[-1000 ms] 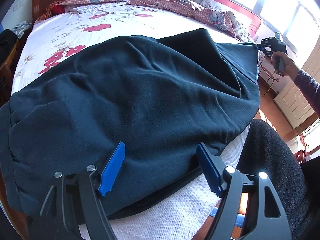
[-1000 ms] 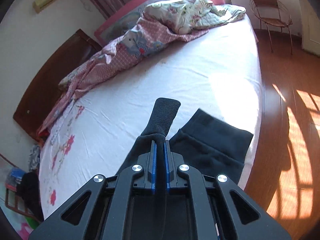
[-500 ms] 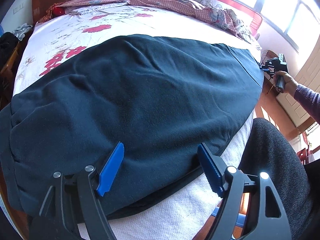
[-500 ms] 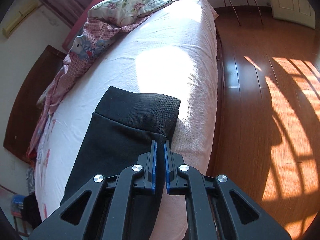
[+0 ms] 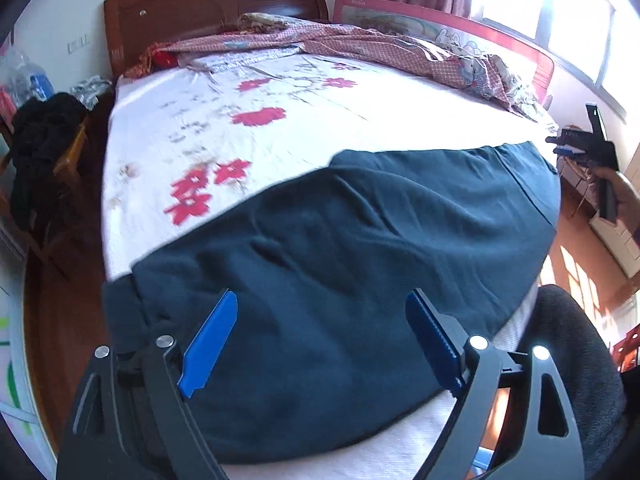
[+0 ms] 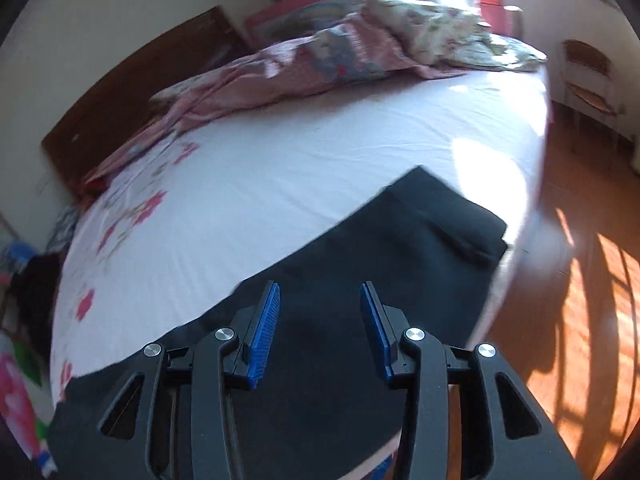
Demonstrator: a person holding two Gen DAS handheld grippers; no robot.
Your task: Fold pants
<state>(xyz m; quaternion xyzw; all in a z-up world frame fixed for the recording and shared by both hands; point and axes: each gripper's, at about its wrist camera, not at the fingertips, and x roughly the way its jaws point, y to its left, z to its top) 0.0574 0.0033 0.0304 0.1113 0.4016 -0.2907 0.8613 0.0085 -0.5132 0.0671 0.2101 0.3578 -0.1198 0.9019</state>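
Observation:
Dark navy pants lie flat along the near edge of the bed, the legs laid one on the other. Their cuff end lies near the bed's right edge. My left gripper is open and empty, held above the waist end of the pants. My right gripper is open and empty, above the leg part; it also shows in the left wrist view, off the bed's right edge beyond the cuffs.
The bed has a white sheet with red flowers. A crumpled pink quilt and pillows lie along the far side. A wooden headboard stands behind. A chair stands on the wood floor at right. The person's knee is near.
My right gripper has opened and let go of the cuff, which now lies flat on the bed. Both grippers have lifted and drawn back from the pants.

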